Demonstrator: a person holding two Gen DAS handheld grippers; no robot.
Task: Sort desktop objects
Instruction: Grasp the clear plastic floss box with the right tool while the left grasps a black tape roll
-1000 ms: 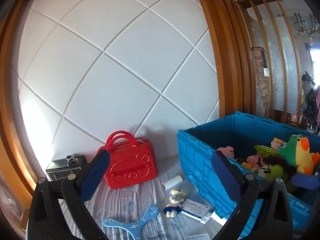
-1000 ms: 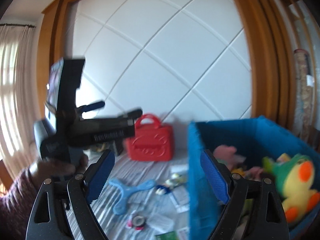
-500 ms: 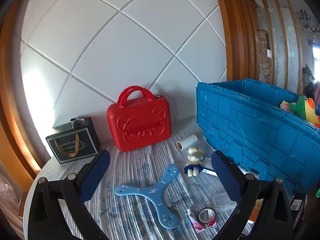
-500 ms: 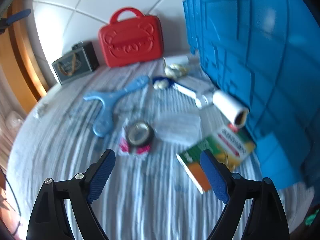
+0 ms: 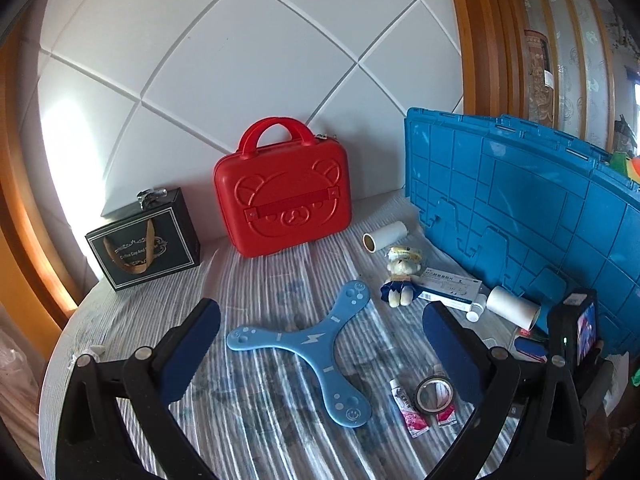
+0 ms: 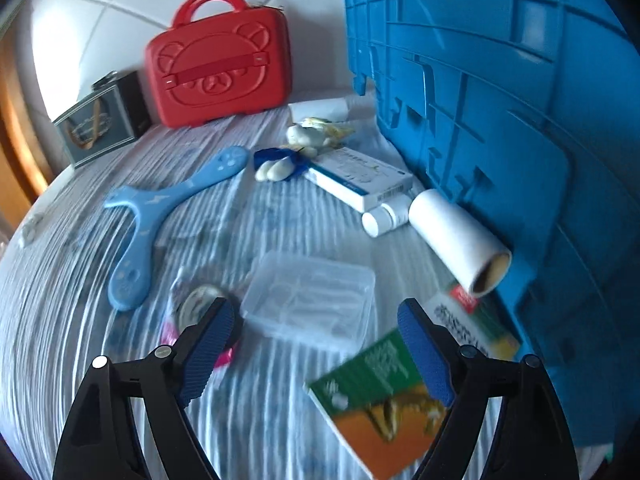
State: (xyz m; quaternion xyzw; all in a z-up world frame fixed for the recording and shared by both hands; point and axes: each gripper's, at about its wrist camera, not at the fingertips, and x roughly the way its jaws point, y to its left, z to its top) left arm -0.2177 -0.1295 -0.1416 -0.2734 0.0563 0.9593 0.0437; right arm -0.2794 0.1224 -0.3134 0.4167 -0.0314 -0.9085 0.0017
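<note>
Both the left gripper [image 5: 320, 344] and the right gripper [image 6: 316, 344] are held wide apart, with nothing gripped, above the striped table [image 6: 80, 280].

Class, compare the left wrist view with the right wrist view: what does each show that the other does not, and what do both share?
Only the left wrist view shows the right gripper's black body by the blue plastic crate. Only the right shows the clear plastic lidded box and green-and-orange booklet. Both share the red bear-embossed case, light blue three-armed boomerang and crate.
</note>
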